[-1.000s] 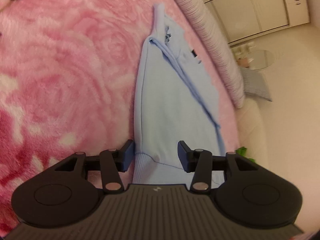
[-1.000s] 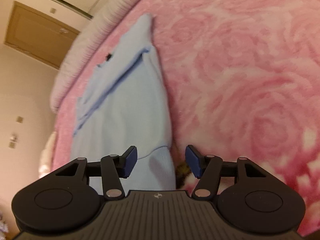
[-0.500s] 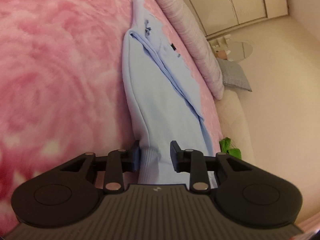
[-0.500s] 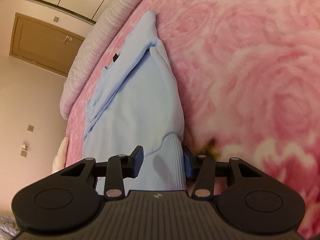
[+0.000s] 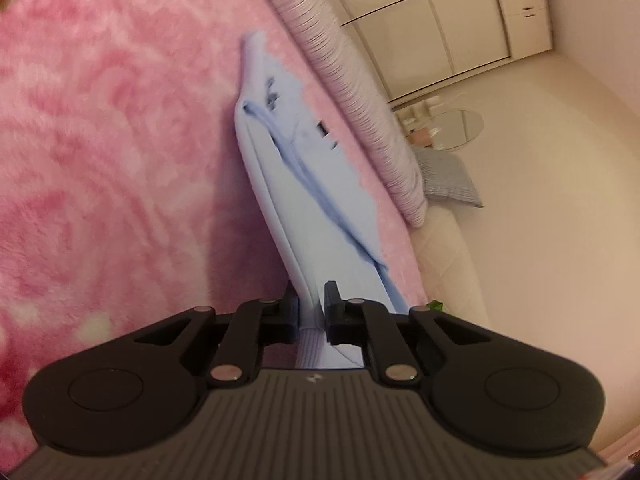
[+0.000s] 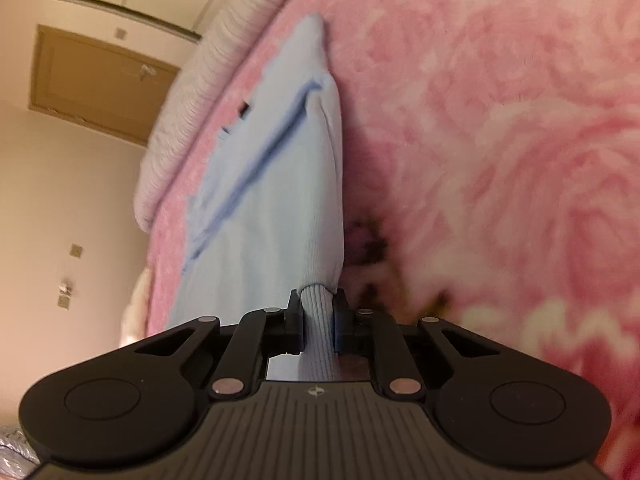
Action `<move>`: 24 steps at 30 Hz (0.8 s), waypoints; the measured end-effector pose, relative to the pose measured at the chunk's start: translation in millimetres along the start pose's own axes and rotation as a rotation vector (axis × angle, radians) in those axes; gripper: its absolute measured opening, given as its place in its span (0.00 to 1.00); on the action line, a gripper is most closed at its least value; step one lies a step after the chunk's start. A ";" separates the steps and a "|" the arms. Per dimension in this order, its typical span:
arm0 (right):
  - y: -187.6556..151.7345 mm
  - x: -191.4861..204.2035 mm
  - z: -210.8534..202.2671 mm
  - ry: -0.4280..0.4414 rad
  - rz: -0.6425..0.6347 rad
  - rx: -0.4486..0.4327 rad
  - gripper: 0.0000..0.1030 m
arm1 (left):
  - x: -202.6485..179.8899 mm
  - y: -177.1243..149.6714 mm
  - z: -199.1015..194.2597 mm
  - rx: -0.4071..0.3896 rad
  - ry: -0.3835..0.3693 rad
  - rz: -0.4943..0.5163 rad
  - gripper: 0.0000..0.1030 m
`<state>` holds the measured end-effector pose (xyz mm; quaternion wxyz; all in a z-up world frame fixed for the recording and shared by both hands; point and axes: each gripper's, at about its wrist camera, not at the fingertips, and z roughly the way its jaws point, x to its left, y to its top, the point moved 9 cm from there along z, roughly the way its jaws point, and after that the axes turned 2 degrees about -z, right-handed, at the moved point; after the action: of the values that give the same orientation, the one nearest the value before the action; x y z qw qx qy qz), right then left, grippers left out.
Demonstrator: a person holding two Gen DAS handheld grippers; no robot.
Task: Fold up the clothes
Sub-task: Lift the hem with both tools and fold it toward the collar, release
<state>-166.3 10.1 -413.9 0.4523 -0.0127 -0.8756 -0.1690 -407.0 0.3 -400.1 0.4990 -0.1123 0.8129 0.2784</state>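
Note:
A light blue sweater (image 5: 316, 200) lies stretched out lengthwise on the pink rose-patterned blanket (image 5: 100, 140), its sides folded inward. My left gripper (image 5: 311, 306) is shut on the ribbed hem at the near left corner. In the right wrist view the same sweater (image 6: 264, 184) runs away from me. My right gripper (image 6: 318, 312) is closing, and its pads pinch the ribbed hem at the near right corner. Both pinched corners sit slightly raised off the blanket.
A striped pink bolster (image 5: 352, 92) edges the bed beyond the sweater, seen too as the bolster (image 6: 180, 120) in the right wrist view. Past it are a grey cushion (image 5: 446, 178), a round glass table (image 5: 452, 128), wardrobe doors (image 5: 460, 20) and a wooden door (image 6: 96, 84).
Both grippers went from open around the hem to closed on it. The sweater's near edge has bunched between the pads and lifted a little.

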 end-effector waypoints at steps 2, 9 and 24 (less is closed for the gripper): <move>-8.5 16.2 -12.8 0.003 -0.017 -0.022 0.13 | -7.8 -2.2 -8.6 -0.007 -0.017 0.009 0.07; -72.7 44.8 -68.6 0.018 -0.003 -0.074 0.13 | -22.1 -42.5 -75.7 -0.034 -0.059 0.001 0.07; -163.1 49.9 -127.4 0.043 0.099 -0.114 0.15 | -43.5 -100.4 -148.9 -0.008 -0.123 -0.063 0.07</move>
<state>-123.9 -189.3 -352.6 0.4776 -0.0782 -0.8528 -0.1963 -451.5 -170.3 -344.6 0.5561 -0.1226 0.7758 0.2720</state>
